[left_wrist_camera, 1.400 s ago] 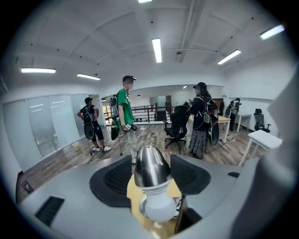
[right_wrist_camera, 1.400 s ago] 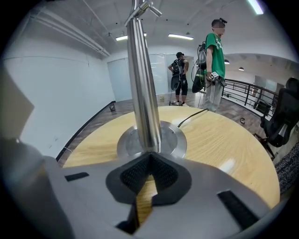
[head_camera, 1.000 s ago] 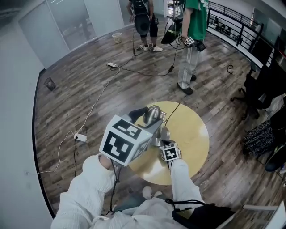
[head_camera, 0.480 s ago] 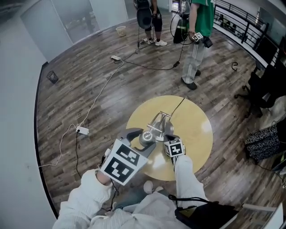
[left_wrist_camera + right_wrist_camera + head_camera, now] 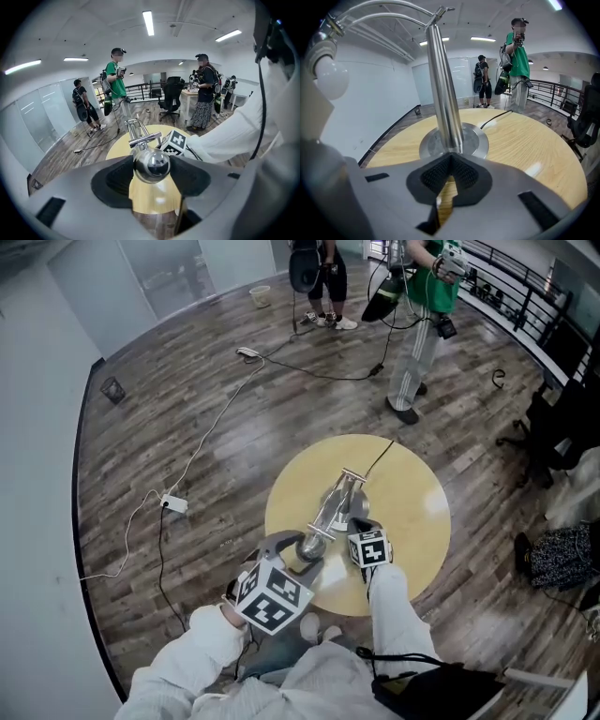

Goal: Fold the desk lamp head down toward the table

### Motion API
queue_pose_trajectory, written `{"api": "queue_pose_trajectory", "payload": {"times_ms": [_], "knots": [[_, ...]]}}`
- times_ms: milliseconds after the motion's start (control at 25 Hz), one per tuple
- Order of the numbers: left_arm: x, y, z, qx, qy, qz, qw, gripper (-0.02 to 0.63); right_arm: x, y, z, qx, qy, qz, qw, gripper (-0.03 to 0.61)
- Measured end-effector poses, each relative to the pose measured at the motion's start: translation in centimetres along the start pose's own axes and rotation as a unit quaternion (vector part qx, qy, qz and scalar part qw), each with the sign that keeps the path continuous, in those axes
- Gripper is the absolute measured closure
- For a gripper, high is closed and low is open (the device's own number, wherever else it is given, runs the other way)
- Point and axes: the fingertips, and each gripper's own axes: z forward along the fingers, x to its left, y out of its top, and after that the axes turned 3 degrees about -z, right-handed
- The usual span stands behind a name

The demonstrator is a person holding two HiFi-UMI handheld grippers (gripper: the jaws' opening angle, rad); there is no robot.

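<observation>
Seemingly mid-fold, the left tongs (image 5: 152, 169) are clamping the lamp head (image 5: 151, 162) (right tongs (image 5: 450, 161) closed against the post (image 5: 443, 93)). Next: steady downward pressing.

The right gripper view's edge cuts off the lamp head (image 5: 328, 70).

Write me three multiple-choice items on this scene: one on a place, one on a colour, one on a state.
1. Where on the round table does the lamp base stand?
A near its middle
B overhanging its rim
C off it, on the floor

2. What colour is that table's top?
A black
B red
C yellow

3. How does the left gripper stand to the lamp head?
A open, well above it
B shut on it
C turned away from it

Answers:
1 A, bare top shows all round the base.
2 C, every view shows yellow wood.
3 B, a pad presses each side of the chrome head.
</observation>
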Motion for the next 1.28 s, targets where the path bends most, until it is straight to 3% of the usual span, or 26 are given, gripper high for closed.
{"api": "queue_pose_trajectory", "payload": {"times_ms": [240,600,1280], "knots": [[-0.2,-2.6,2.9,0.005,0.013,0.012,0.9998,0.368,-0.2,0.1,0.1,0.0,-0.001,-0.005,1.0,0.566],[0.1,-5.8,8.2,-0.03,0.015,0.002,0.9994,0.359,0.0,0.1,0.2,-0.003,-0.001,-0.007,1.0,0.566],[1.3,-7.1,14.3,-0.022,-0.007,-0.019,0.9995,0.342,0.0,0.1,0.5,-0.015,0.006,-0.008,1.0,0.566]]}}
